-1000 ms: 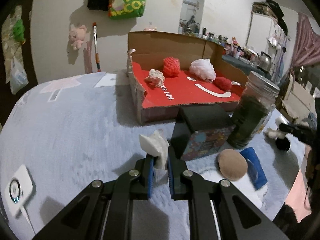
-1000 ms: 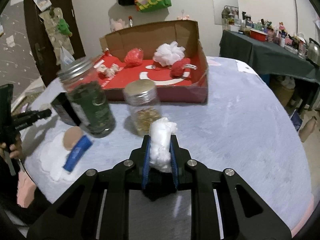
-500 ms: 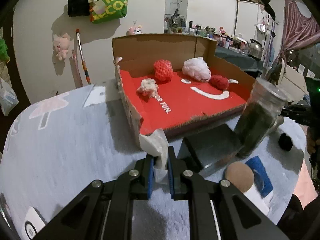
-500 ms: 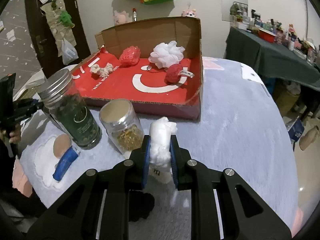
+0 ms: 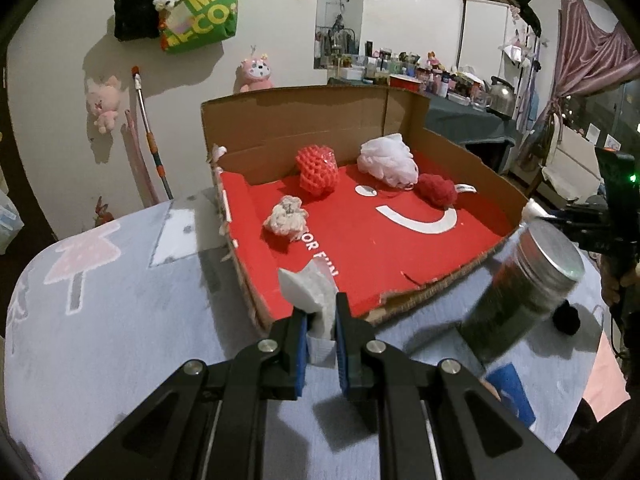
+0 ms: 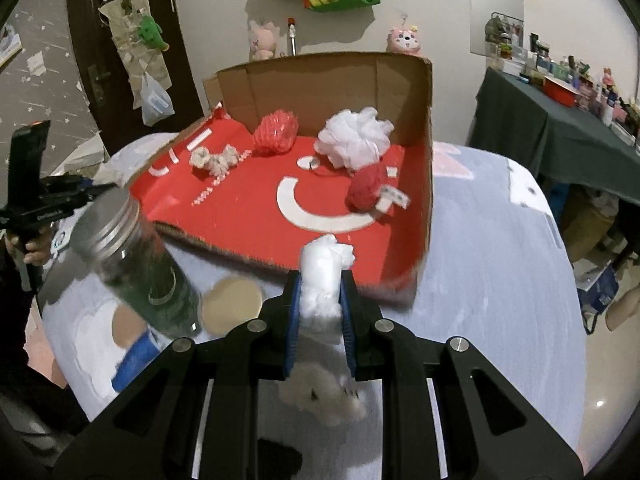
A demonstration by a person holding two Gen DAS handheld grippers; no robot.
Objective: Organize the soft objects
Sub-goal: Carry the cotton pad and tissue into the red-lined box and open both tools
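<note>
My left gripper (image 5: 321, 322) is shut on a crumpled white cloth (image 5: 310, 286), held just above the near edge of the open cardboard box (image 5: 304, 116). A fluffy white cotton wad (image 6: 325, 276) sits pinched in my right gripper (image 6: 320, 300), in front of the same box (image 6: 424, 168). On the box's red floor lie a red mesh ball (image 5: 317, 168), a white bath pouf (image 5: 387, 159), a dark red ball (image 5: 437, 190) and a small whitish wad (image 5: 287, 216).
A dark glass jar with a metal lid (image 5: 524, 292) stands right of the box front; a shorter jar's lid (image 6: 232, 305) shows beside it. A blue tube (image 6: 134, 358) lies on a white pad. The table wears a pale blue fleece cover (image 5: 100, 312). A dark cluttered side table (image 6: 560, 128) stands far right.
Both grippers have risen and moved forward toward the box, each still holding its white wad. The box looks nearer and its floor shows more fully; the jars have slid down in view.
</note>
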